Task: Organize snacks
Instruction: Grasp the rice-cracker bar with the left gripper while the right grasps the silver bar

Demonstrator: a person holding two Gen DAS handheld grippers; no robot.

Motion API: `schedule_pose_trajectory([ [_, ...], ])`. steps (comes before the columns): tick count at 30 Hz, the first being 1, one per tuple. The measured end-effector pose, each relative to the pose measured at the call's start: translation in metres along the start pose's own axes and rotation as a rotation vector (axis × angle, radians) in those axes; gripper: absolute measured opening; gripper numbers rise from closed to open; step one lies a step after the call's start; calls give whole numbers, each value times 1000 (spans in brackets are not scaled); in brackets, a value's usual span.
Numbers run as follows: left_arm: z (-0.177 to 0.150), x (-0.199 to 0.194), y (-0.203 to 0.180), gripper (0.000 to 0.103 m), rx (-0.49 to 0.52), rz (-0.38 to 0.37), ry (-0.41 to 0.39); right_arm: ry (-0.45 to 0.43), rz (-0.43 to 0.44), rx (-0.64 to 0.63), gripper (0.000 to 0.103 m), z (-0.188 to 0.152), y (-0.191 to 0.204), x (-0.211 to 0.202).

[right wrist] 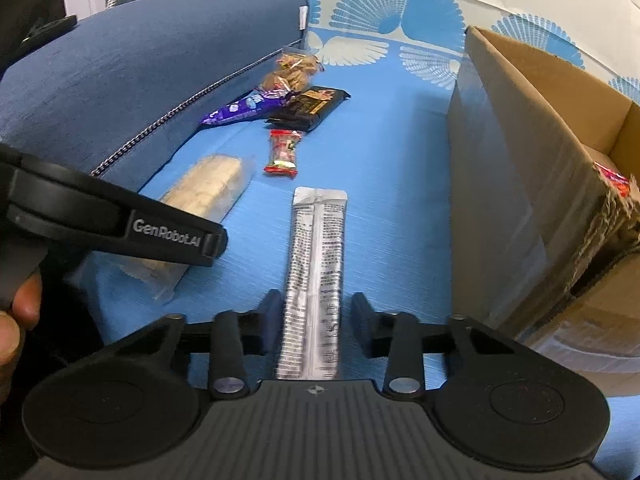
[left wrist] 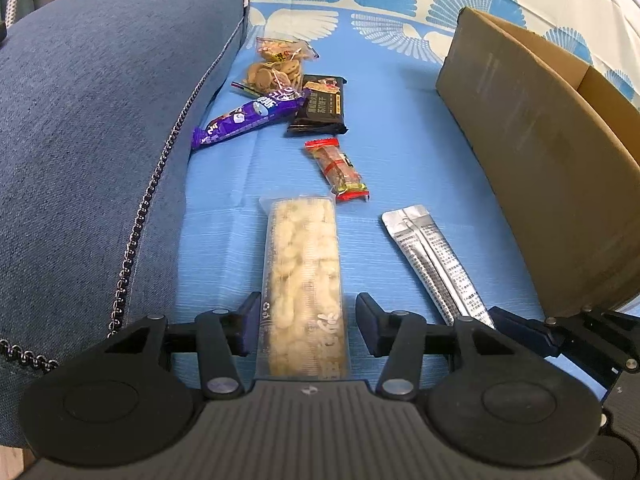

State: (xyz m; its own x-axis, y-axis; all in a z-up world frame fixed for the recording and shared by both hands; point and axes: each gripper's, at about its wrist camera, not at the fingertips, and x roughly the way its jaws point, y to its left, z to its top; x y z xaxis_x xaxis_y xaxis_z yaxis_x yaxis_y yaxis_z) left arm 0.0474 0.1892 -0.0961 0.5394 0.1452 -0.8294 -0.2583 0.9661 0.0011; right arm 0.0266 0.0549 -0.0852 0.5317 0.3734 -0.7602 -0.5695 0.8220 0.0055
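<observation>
My left gripper [left wrist: 306,326] is open, its fingers on either side of a clear pack of pale puffed snack [left wrist: 304,276] lying on the blue sheet, with a small gap each side. My right gripper [right wrist: 314,326] is open around the near end of a silver stick sachet [right wrist: 316,276], also lying flat. The sachet shows in the left wrist view [left wrist: 434,264], the pale pack in the right wrist view [right wrist: 200,208]. Further off lie a red snack bar [left wrist: 338,168], a black bar [left wrist: 320,106], a purple bar [left wrist: 248,118] and a cookie bag [left wrist: 278,64].
A cardboard box [left wrist: 532,152] stands open on the right, close to the sachet; a red wrapper [right wrist: 612,180] shows inside it. A dark blue cushion [left wrist: 100,140] with a bead trim runs along the left. The left gripper's body [right wrist: 120,216] crosses the right wrist view.
</observation>
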Motion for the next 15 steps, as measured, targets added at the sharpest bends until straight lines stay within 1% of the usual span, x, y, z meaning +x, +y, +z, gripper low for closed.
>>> schedule_pose_trajectory([
  [5, 0, 0, -1, 53, 5, 2, 1, -1, 5, -4, 30, 0, -1, -2],
  [9, 0, 0, 0, 45, 8, 0, -3, -17, 4, 1, 29, 1, -1, -6],
  [15, 0, -1, -2, 42, 22, 1, -6, -41, 8, 11, 28, 4, -3, -13],
])
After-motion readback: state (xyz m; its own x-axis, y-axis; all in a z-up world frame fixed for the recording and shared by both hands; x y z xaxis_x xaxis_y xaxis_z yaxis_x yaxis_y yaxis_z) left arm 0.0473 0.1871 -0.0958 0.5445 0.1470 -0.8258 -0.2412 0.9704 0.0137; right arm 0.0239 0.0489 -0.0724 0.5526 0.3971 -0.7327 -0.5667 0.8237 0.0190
